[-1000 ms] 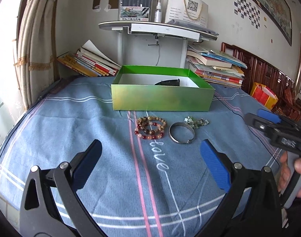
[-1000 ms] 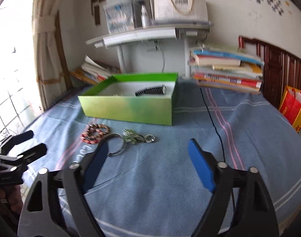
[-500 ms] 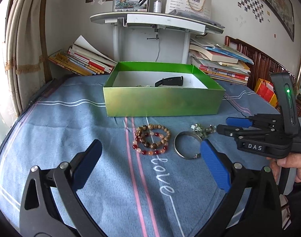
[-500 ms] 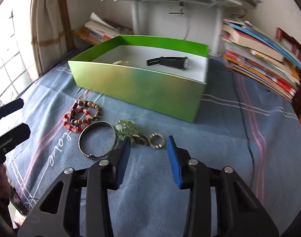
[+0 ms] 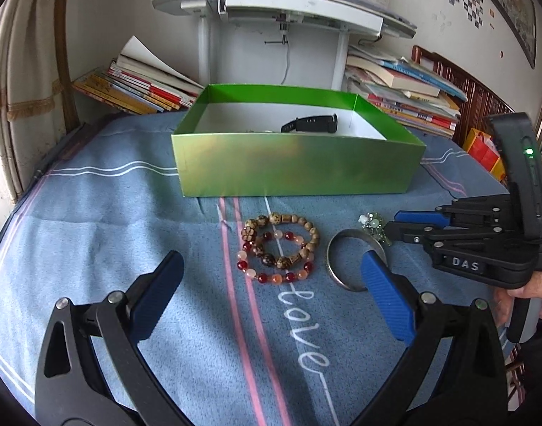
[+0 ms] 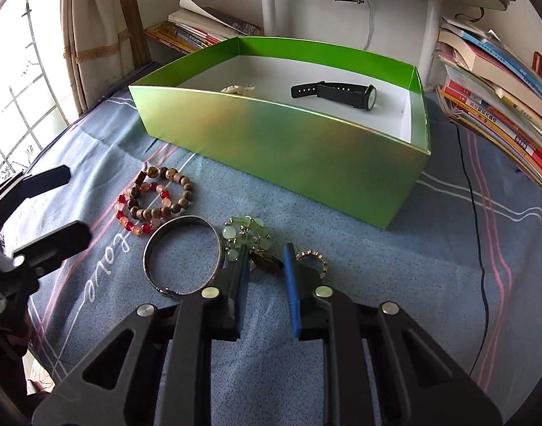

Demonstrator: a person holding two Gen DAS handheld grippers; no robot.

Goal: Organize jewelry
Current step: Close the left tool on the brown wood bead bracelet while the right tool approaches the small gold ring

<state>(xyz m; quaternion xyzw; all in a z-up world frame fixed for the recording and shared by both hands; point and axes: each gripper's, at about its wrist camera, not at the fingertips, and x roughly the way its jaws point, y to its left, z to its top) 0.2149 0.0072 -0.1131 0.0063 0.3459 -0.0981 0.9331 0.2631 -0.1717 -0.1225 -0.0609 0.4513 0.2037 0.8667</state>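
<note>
A green box (image 5: 296, 163) (image 6: 285, 142) stands on the blue bedspread; a black watch (image 6: 336, 92) and a pale trinket (image 6: 237, 89) lie in it. In front lie two bead bracelets (image 5: 280, 246) (image 6: 153, 200), a silver bangle (image 6: 184, 254) (image 5: 342, 266), a green bead cluster (image 6: 246, 236) and a small gold ring (image 6: 312, 261). My right gripper (image 6: 265, 264) is low on the cloth, its jaws narrowed around a dark brown piece (image 6: 267, 264) beside the green beads; contact is unclear. My left gripper (image 5: 271, 287) is open and empty, just short of the bracelets.
Stacks of books (image 5: 139, 88) (image 6: 502, 103) flank a white table leg (image 5: 205, 53) behind the box. A black cable (image 6: 478, 234) runs down the bedspread at right. A curtain (image 5: 19, 106) hangs at left.
My right gripper moved down and forward to the green beads and its jaws narrowed. My left gripper advanced slightly toward the bracelets, still open.
</note>
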